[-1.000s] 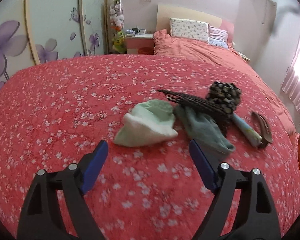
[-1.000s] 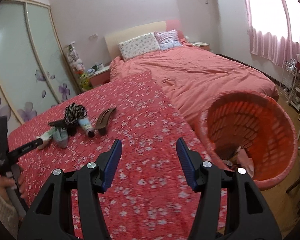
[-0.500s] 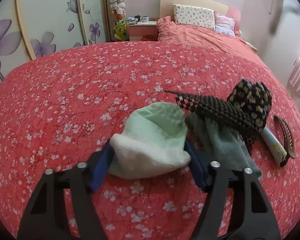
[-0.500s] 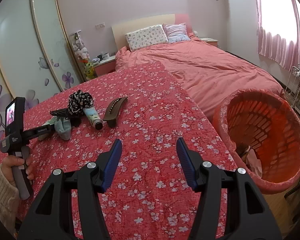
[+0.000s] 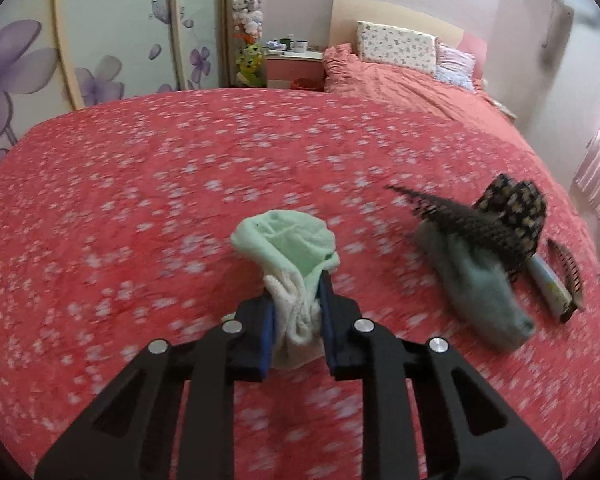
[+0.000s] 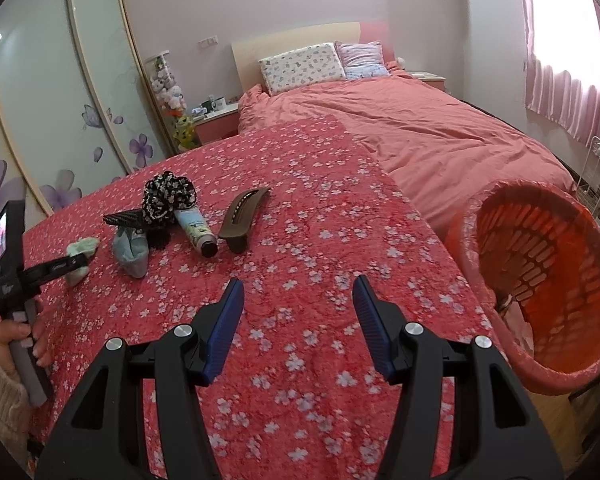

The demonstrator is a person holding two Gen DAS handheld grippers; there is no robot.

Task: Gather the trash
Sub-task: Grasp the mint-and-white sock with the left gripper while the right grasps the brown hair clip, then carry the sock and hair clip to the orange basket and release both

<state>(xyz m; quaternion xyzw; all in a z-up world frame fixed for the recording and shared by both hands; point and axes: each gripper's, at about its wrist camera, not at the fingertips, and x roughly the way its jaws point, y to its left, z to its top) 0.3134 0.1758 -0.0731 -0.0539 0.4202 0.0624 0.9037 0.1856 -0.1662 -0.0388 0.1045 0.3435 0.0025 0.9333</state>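
Two jaws of the left gripper point(image 5: 296, 312) have just closed, pinching the mint sock point(image 5: 288, 256); grey-green sock point(image 5: 472, 292), comb point(image 5: 460, 220) and tube point(image 5: 548, 284) lie right; right gripper point(image 6: 298, 322) hangs half-open, empty

No text can be read; lettering on the left gripper point(image 6: 74, 266) is blurred.

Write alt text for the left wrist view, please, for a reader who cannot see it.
The left gripper has just closed its blue pads on a pale green sock on a red floral bedspread. To the right lie a grey-green sock, dark comb and patterned scrunchie.
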